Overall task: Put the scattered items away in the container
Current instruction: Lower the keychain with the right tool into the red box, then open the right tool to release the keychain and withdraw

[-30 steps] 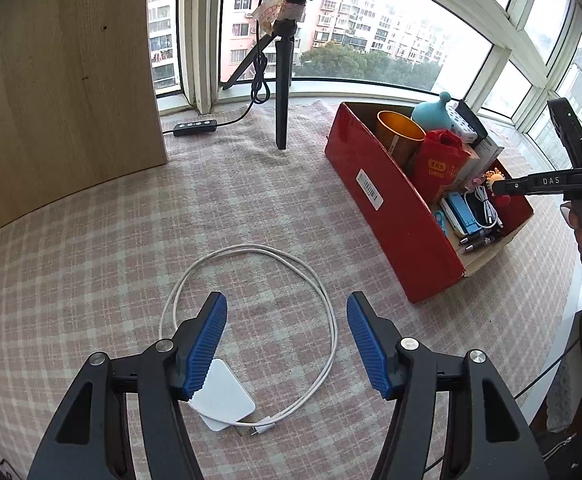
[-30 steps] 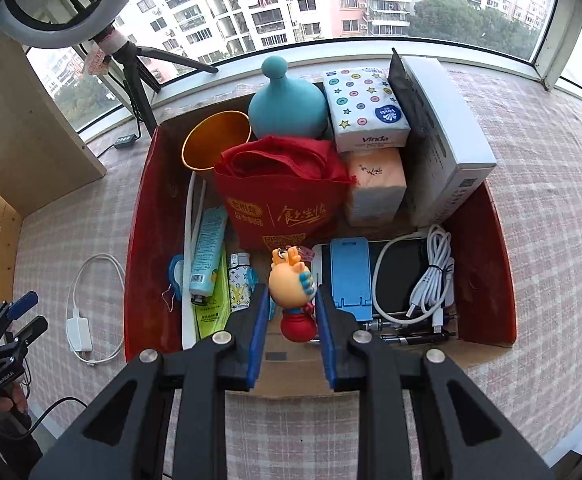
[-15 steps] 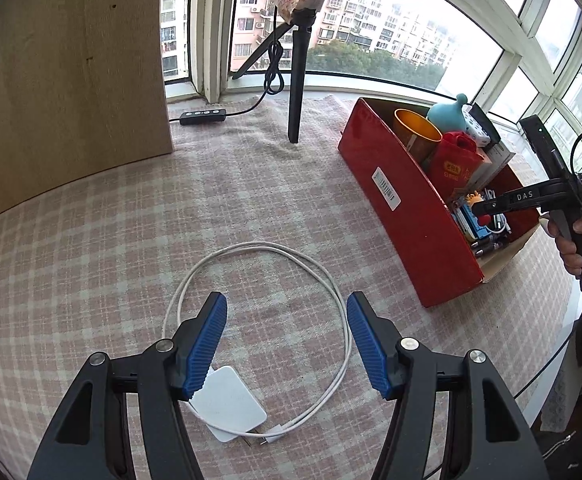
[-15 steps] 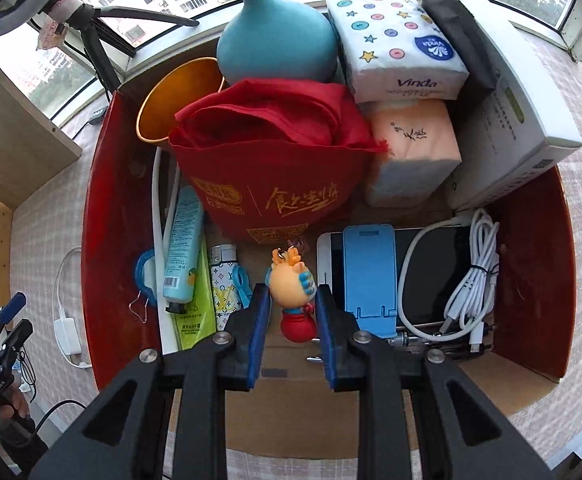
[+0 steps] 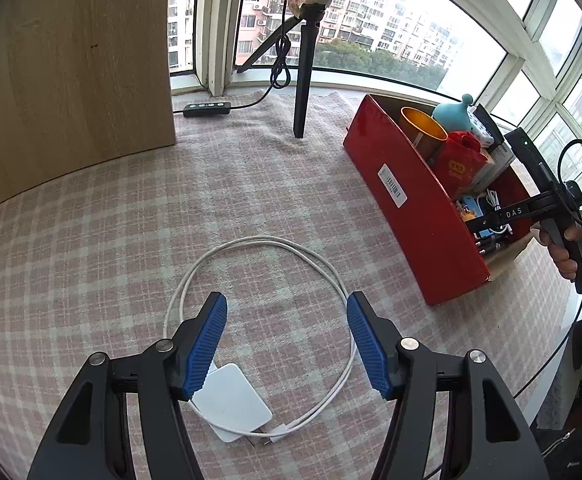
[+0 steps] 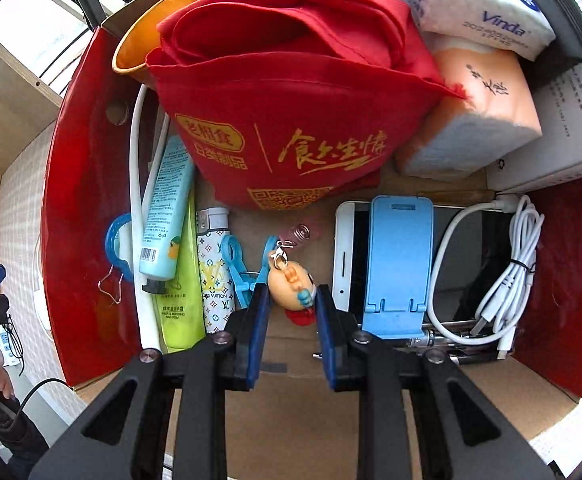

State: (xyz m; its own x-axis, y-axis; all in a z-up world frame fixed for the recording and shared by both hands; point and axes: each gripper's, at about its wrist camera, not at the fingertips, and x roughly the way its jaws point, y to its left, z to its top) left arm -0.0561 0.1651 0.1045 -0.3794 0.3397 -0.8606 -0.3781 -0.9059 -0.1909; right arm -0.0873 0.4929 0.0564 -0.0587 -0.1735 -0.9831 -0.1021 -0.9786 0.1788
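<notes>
Right wrist: tool [image 6: 291,308] seemingly grips orange, red-based figurine [image 6: 291,284].

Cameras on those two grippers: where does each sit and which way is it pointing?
Left wrist: on the left gripper, angled down at the white charger on the checked cloth; open fingers show.
Right wrist: on the right gripper, looking into the red box; fingers flank the toy keychain.
Shared: both see the box, the charger and the other gripper.

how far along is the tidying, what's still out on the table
Nearly done: the red box is packed. The right gripper is lowering a small cartoon keychain figure into it. Left out: the white charger with its cable, beneath the open left gripper.
</notes>
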